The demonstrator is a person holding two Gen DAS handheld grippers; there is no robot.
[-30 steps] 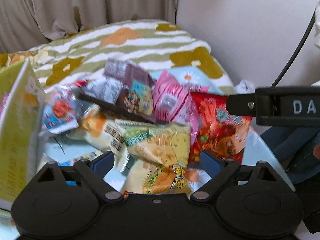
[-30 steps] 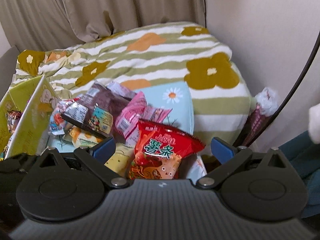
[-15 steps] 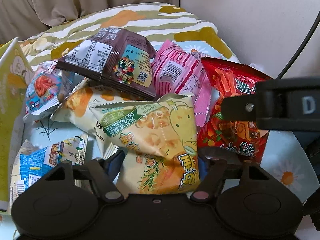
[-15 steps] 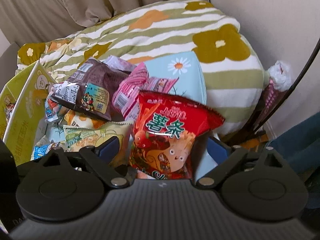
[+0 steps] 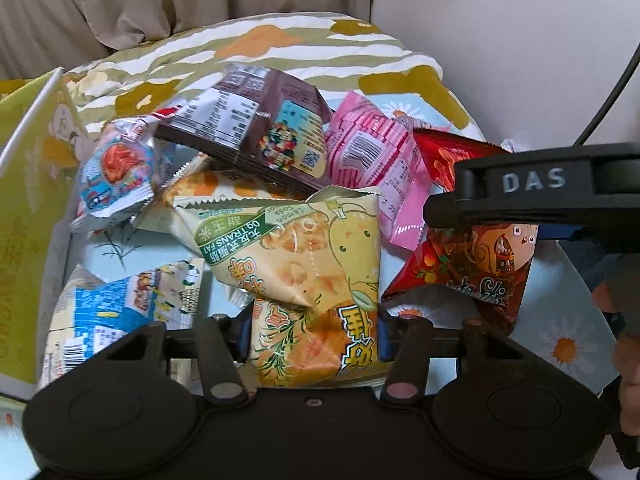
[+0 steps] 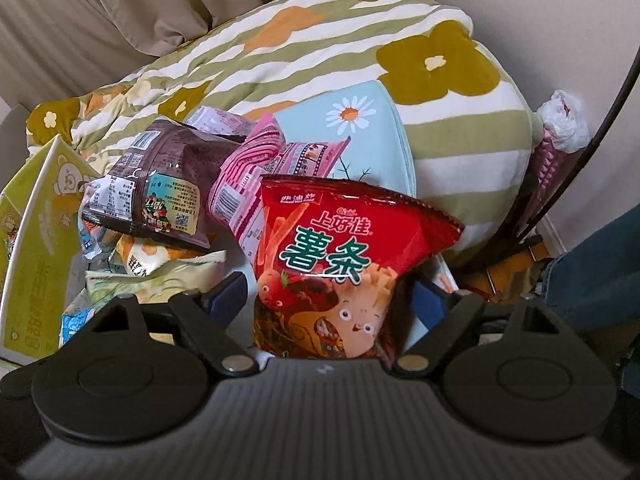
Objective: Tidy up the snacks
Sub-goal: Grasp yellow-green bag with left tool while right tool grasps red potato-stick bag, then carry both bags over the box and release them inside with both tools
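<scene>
Snacks lay heaped as the left gripper (image 5: 312, 334) was closing onto a yellow packet (image 5: 316, 312); the right gripper (image 6: 328, 304) straddled a red packet (image 6: 336, 264), jaws apart

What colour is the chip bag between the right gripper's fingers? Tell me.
Red, with green lettering: the chip bag shows best in the right wrist view.

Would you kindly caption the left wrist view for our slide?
Left hand-held gripper closing on a yellow lemon soda cracker packet amid piled snacks.
</scene>
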